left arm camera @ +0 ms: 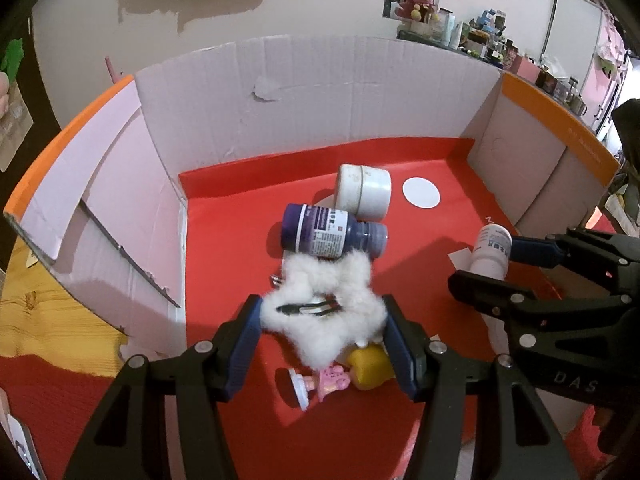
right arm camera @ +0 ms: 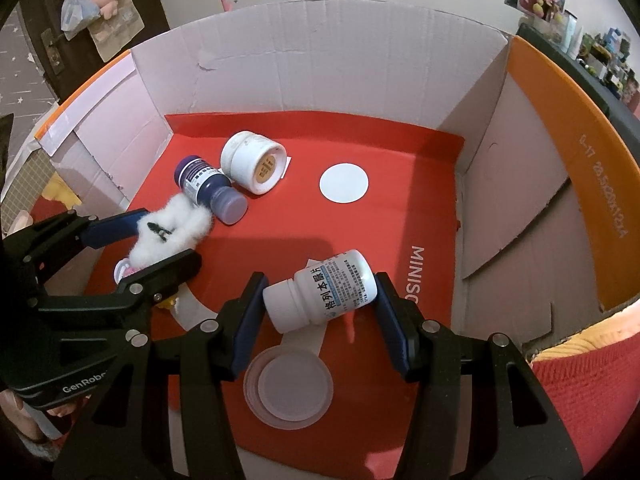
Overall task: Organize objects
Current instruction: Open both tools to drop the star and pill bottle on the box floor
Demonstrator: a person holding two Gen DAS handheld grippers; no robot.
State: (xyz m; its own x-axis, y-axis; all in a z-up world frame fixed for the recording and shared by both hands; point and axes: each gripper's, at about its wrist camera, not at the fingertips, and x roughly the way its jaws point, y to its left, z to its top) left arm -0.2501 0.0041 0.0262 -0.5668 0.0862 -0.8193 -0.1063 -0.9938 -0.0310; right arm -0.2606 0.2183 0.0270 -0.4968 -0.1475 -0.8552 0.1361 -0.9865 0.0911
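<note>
My left gripper (left arm camera: 322,312) is shut on a white fluffy star hair clip (left arm camera: 324,304) and holds it inside the cardboard box (left arm camera: 304,92); the clip also shows in the right wrist view (right arm camera: 172,228). My right gripper (right arm camera: 320,292) is shut on a white pill bottle (right arm camera: 320,292), lying sideways between the fingers; the bottle also shows in the left wrist view (left arm camera: 490,250). A purple bottle (left arm camera: 332,234) and a white jar (left arm camera: 362,191) lie on the red box floor (left arm camera: 224,248). A small pink and yellow doll (left arm camera: 344,376) lies under the star.
A white round lid (right arm camera: 288,380) lies on the red floor below the right gripper. A white disc (right arm camera: 343,183) is printed on the floor. The box walls (right arm camera: 532,200) rise on three sides. Yellow and red cloth (left arm camera: 48,328) lies outside the box.
</note>
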